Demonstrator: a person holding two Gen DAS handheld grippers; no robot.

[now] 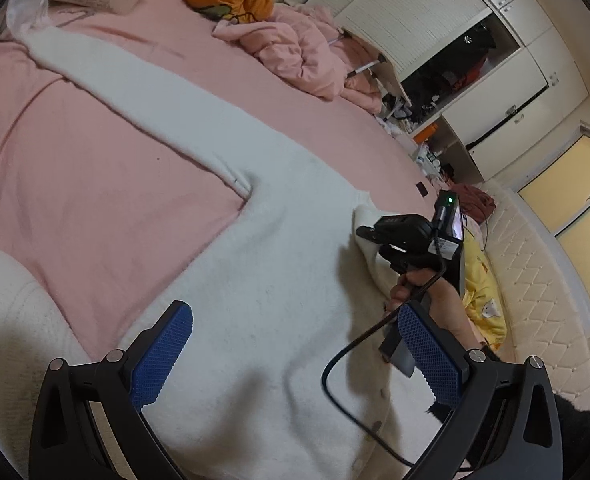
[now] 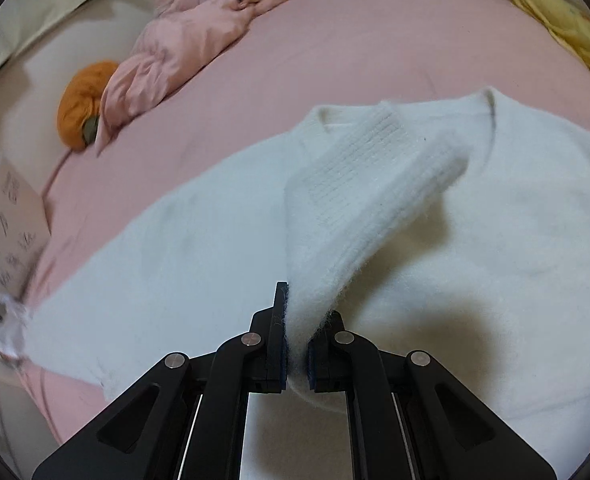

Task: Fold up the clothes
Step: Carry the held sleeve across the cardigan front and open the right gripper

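Right wrist: right gripper (image 2: 297,344) clamped on sweater (image 2: 495,240) sleeve (image 2: 359,184), mid-fold across body. Left gripper (image 1: 295,360) open, empty. Next: lay sleeve flat ahead, release.

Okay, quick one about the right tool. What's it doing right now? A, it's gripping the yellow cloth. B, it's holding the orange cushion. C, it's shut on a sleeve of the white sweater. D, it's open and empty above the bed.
C: in the right wrist view the right tool has its jaws pinched on the fuzzy ribbed-cuff sleeve of the white sweater, which is lifted over the body of the garment.
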